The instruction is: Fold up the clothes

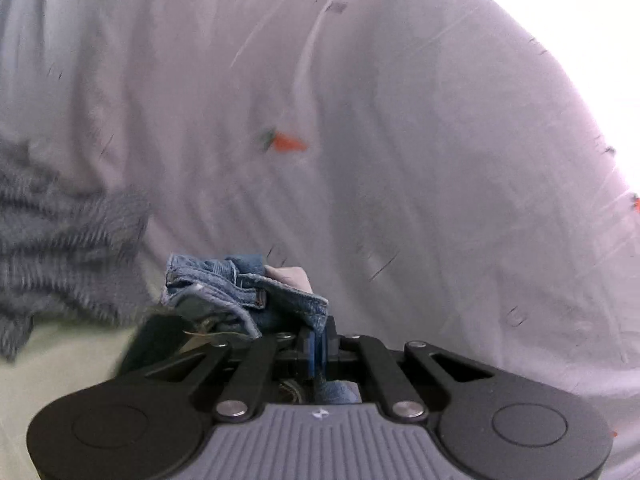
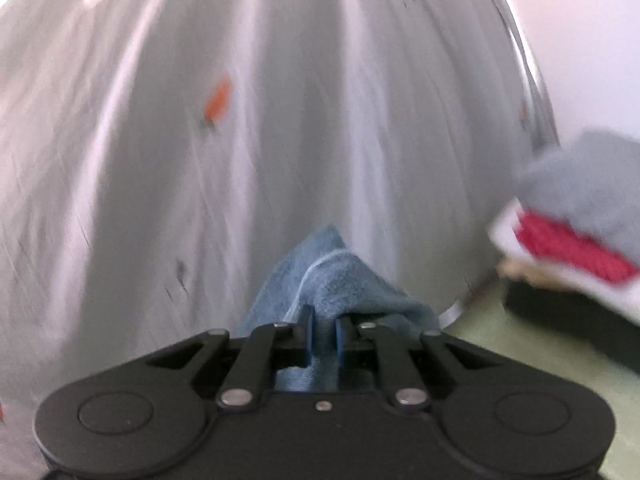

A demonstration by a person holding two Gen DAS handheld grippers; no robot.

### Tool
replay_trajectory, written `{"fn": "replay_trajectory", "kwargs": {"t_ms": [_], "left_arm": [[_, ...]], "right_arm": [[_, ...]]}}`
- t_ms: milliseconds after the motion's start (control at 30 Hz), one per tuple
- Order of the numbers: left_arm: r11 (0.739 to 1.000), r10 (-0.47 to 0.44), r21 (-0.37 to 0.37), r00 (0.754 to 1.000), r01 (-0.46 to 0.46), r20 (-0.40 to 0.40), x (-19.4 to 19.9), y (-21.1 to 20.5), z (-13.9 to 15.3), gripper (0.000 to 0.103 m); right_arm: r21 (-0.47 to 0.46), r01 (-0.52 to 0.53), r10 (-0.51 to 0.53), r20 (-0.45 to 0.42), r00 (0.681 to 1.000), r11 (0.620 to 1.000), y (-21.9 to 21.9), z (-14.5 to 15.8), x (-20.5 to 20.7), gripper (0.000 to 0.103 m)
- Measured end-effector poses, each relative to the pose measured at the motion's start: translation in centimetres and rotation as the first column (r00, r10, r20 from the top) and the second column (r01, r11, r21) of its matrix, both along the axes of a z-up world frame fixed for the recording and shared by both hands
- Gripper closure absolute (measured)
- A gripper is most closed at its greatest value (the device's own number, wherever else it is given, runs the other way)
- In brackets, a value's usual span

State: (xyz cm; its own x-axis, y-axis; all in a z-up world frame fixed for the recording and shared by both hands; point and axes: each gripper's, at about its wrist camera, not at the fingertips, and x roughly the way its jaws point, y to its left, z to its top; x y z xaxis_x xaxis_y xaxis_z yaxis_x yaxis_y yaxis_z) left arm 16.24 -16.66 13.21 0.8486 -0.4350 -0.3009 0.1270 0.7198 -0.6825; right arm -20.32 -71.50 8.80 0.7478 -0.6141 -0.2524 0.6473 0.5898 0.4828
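- Here, a blue denim garment [image 1: 244,292] is seen pinched between the closed blue pads of the left gripper [image 1: 318,344], a seamed, hemmed edge bunched just ahead of the fingertips.
- In the right wrist view, the right gripper [image 2: 323,334] is likewise pressed onto a fold of blue cloth [image 2: 324,276], which runs back between the jaws; it is judged, not confirmed, to be the same garment.
- Beneath both grippers a white sheet [image 1: 400,160] printed with small orange carrots [image 1: 286,142] is spread in creases; both views are blurred.
- A grey knitted item [image 1: 52,232] is seen at the left edge of the left view, and a grey, red and white pile [image 2: 576,232] at the right edge of the other.
- The step in hand is judged to be the lifting or carrying of the garment by two held edges.
- Next, the cloth would need to be drawn taut between the grippers and laid flat on the sheet, both grips being kept firm so no edge slips.
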Motion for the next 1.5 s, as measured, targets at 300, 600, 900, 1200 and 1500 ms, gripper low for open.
{"fn": "replay_trajectory", "kwargs": {"t_ms": [300,600,900,1200,1500], "left_arm": [[0.987,0.158,0.082,0.912,-0.137,-0.379,-9.7,4.7,-13.2,0.096],[0.983,0.179,0.129,0.839,-0.13,-0.514,-14.6,5.8,-18.0,0.076],[0.985,0.163,0.122,0.866,-0.119,-0.473,-11.9,4.1,-17.6,0.058],[0.983,0.17,0.142,0.882,-0.118,-0.439,-8.4,3.3,-17.6,0.038],[0.971,0.237,0.13,0.842,-0.199,-0.484,-5.5,3.8,-18.8,0.031]], "right_arm": [[0.176,0.022,0.033,-0.303,0.953,0.984,1.9,-9.7,-6.9,0.072],[0.401,0.145,0.06,-0.457,0.887,0.905,4.6,-18.1,-13.9,0.058],[0.425,0.223,-0.03,-0.416,0.909,0.877,1.4,-18.7,-12.5,0.044],[0.447,0.344,-0.139,-0.429,0.892,0.826,-2.6,-19.9,-11.7,0.038],[0.431,0.378,-0.159,-0.464,0.871,0.819,-4.2,-20.6,-10.3,0.032]]}}
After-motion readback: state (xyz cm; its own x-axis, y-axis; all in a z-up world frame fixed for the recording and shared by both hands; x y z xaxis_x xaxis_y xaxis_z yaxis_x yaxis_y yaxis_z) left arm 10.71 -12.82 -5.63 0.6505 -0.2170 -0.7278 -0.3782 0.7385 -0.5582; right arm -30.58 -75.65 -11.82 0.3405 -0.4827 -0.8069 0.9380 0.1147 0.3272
